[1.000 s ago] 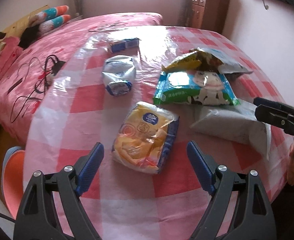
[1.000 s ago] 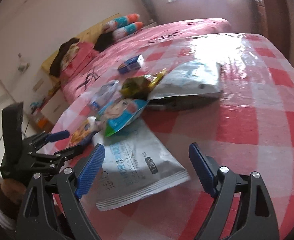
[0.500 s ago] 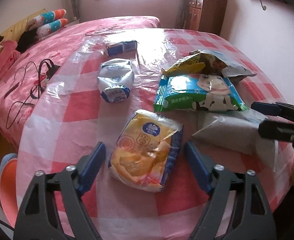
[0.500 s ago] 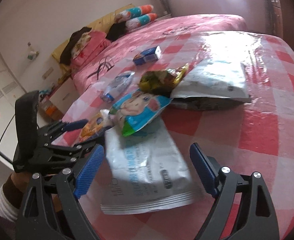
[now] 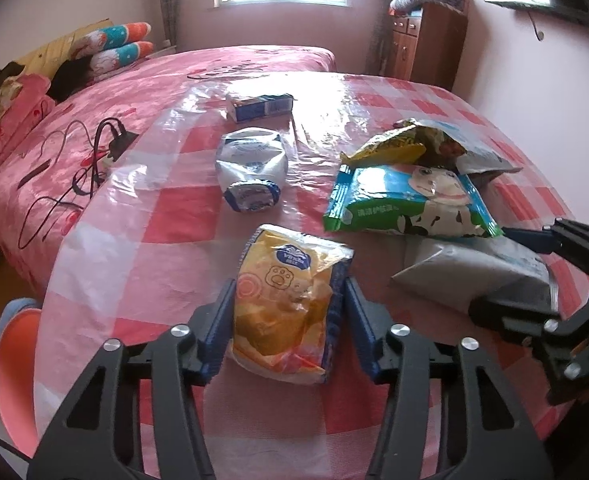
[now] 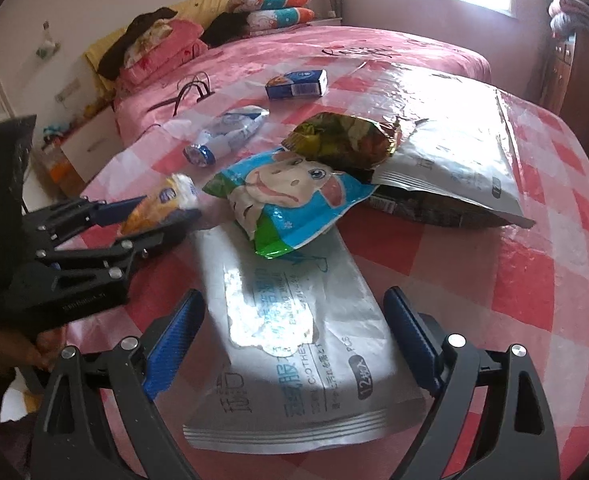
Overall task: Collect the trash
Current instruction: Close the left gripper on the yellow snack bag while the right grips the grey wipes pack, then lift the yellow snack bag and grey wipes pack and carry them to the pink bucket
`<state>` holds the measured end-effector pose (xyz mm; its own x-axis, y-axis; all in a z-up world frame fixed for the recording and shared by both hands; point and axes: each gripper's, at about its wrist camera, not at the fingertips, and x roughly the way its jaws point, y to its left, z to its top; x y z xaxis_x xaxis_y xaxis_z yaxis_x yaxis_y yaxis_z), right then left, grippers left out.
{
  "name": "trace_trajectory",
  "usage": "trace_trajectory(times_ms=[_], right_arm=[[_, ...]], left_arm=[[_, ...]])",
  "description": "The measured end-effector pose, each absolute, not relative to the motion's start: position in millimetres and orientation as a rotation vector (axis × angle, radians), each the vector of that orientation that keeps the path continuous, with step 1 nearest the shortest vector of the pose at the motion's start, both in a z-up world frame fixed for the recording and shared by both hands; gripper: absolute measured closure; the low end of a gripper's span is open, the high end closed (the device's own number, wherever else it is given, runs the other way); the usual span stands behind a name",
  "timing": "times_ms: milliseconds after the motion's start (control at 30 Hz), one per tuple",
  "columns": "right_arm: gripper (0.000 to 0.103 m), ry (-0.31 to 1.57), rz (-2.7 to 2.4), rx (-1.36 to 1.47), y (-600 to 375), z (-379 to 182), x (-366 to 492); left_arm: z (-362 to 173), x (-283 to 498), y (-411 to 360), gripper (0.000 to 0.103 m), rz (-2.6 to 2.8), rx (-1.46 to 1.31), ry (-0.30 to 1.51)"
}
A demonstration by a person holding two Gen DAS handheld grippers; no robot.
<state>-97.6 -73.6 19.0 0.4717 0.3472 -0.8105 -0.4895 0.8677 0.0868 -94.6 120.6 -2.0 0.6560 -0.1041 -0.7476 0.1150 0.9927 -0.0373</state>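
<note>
The left gripper (image 5: 286, 312) angled down at the worktop (image 5: 166, 216), its jaws closing on the yellow packet (image 5: 286, 300) lying between them, both blue pads against the packet's sides. The right gripper (image 6: 294, 336) also tilted downward, jaws spread wide and gripping nothing, straddling the silver pouch (image 6: 294, 344) flat on the checked cloth. A hand (image 6: 10, 348) held the left tool's handle.

Two silver pouches (image 6: 294, 364), one yellow wrapper (image 5: 290, 300), one green-blue wipes pack (image 5: 406, 204), one crumpled snack bag (image 6: 342, 140), one white-blue pouch (image 5: 250, 164), one small blue carton (image 5: 260, 107)
</note>
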Motion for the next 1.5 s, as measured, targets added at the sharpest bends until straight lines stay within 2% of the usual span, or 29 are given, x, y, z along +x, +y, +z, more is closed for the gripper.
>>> trace_trajectory(times_ms=[167,367,800,1500], right_arm=[[0.027,0.947,0.519,-0.171,-69,19,-98],[0.034,0.945,0.522,-0.174,-67,21,-99],[0.036,0.931,0.567,-0.185,-41,28,-116],[0.036,0.873,0.576,-0.254,0,57,-133]], left_arm=[[-2,-95,125,0.054,-0.127,-0.005,0.843],[-2,-97,132,0.058,-0.135,-0.053,0.842],[-2,-107,154,0.061,-0.139,-0.149,0.838],[17,-138,209,0.062,-0.095,-0.261,0.750]])
